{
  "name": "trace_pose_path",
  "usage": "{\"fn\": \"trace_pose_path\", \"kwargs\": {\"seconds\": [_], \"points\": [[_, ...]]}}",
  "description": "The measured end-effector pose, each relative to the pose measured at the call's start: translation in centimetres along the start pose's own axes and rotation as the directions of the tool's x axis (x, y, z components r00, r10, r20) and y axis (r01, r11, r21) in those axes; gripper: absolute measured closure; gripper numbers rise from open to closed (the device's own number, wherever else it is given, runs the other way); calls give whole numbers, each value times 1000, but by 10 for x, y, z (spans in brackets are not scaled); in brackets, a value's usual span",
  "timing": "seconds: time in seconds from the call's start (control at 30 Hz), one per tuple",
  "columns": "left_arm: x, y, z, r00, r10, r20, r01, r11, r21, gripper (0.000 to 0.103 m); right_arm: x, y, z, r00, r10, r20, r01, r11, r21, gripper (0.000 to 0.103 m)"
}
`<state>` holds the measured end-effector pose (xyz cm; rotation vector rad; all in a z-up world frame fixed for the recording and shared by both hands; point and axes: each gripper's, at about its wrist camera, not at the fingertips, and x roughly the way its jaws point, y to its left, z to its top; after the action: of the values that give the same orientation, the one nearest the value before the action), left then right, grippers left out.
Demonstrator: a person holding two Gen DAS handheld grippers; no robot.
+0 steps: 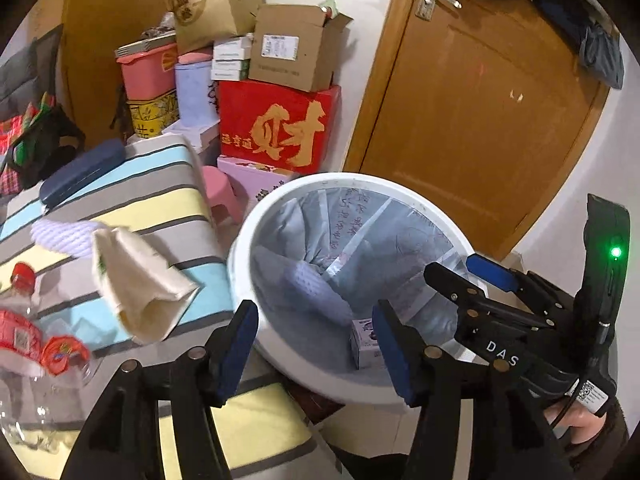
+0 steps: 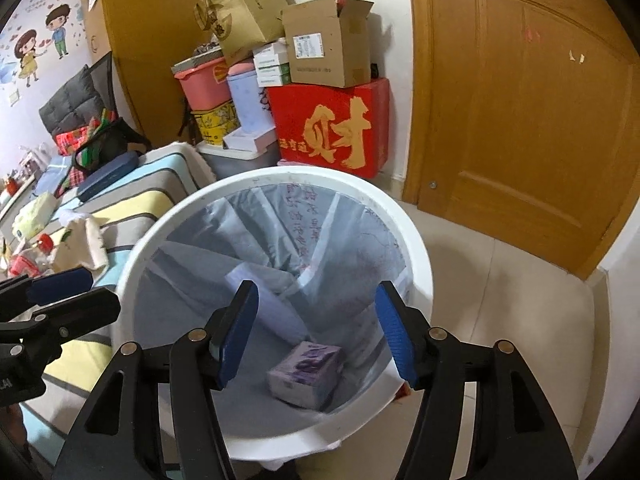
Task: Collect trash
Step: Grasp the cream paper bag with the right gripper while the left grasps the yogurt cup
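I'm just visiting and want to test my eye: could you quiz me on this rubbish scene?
1. True or false: the white bin has a liner in it.
2. What lies at the bottom of the bin? A) small purple box B) banana C) shoe
3. Fill in: neither the left tool nor the right tool holds ____.

Key: 1 true; 2 A; 3 anything. Both stand open above the bin.

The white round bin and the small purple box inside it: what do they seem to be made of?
White round bin: probably smooth plastic, given its even, slightly glossy rim; a thin translucent grey plastic liner, creased and wrinkled, lines it. Small purple box: apparently printed cardboard, with sharp folded edges and a matte face.
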<state>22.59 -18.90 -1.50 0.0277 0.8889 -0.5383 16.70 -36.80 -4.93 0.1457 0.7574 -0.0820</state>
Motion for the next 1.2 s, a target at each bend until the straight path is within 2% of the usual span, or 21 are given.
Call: {"fn": "trace_pose_path", "kwargs": {"seconds": [0.33, 0.63, 0.93, 1.2], "points": [[-56, 42, -24, 993, 88, 80, -80, 993, -92, 44, -21, 32, -2, 996, 65, 67, -64, 998, -30, 41], [-106, 88, -56, 976, 181, 124, -159, 973, -169, 41, -31, 74, -5, 987, 142, 82, -134, 987, -93, 41], [-152, 153, -87, 949, 281, 145, -230, 928, -292, 38, -29, 123, -3, 974, 212, 80, -195, 964, -181, 41], [-169, 204, -109, 925, 359, 122, -291, 879, -377, 37, -19, 157, -1, 964, 256, 69, -233, 942, -242, 41]]}}
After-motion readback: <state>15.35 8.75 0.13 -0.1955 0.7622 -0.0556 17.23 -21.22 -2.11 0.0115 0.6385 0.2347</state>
